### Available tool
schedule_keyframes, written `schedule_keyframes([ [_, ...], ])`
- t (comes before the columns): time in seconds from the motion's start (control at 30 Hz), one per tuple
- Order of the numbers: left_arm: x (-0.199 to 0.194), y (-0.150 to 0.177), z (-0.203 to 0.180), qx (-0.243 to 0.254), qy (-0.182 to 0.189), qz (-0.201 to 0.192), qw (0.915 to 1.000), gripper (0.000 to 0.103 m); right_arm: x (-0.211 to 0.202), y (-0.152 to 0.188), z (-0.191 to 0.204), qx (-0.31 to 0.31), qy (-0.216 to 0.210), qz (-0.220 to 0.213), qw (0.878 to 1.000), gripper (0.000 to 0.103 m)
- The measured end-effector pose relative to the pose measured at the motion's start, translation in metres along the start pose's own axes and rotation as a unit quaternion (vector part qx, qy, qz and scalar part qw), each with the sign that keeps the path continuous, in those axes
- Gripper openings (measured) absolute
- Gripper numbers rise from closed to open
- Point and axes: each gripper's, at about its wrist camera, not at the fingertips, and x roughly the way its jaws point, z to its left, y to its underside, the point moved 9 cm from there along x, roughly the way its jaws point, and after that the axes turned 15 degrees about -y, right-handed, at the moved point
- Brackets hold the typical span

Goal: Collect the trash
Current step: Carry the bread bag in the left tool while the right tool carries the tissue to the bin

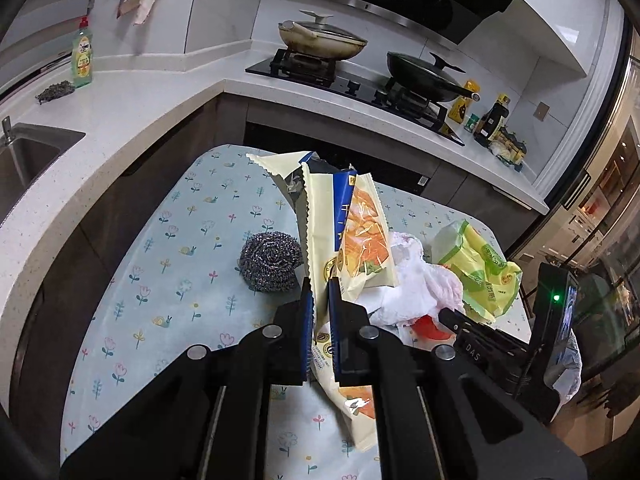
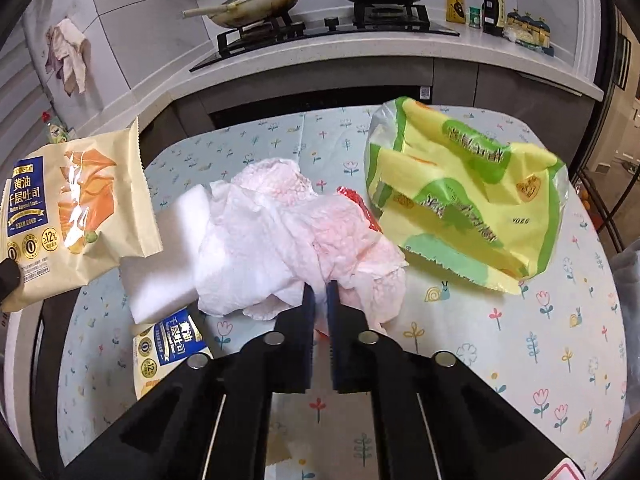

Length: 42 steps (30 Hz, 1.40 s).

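The left gripper (image 1: 320, 284) is closed on a toast wrapper (image 1: 360, 236). The right gripper (image 2: 320, 292), closed, pinches the crumpled tissue (image 2: 288, 236) directly ahead on the counter (image 2: 500, 340).

You face a white L-shaped counter (image 1: 132, 120) with sink (image 1: 28, 152), black hob (image 1: 352, 84), dark cabinets (image 1: 120, 200), glossy grey wall panels (image 1: 224, 4).

Bright, sharp, fisheye-warped, dark vignetted corners
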Motion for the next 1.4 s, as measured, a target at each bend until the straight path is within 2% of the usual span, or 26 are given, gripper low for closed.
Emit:
schedule_keyframes([
  [0.3, -0.014, 0.000, -0.011, 0.008, 0.008, -0.008, 0.9999, 0.007, -0.072, -0.013, 0.005, 0.006, -0.027, -0.062, 0.998, 0.003],
  [0.57, -0.052, 0.006, -0.038, 0.024, 0.025, -0.028, 0.9990, 0.007, -0.152, -0.022, 0.002, 0.011, -0.041, -0.125, 0.991, 0.003],
  [0.83, -0.089, 0.016, -0.076, 0.053, 0.048, -0.048, 0.9963, 0.007, -0.217, -0.020, -0.014, 0.020, -0.035, -0.175, 0.984, 0.003],
  [1.1, -0.119, 0.033, -0.134, 0.097, 0.077, -0.060, 0.9905, 0.007, -0.264, -0.006, -0.052, 0.040, -0.015, -0.207, 0.977, 0.003],
  [1.4, -0.146, 0.059, -0.220, 0.152, 0.117, -0.067, 0.9791, 0.007, -0.322, 0.013, -0.123, 0.081, 0.017, -0.243, 0.966, 0.003],
])
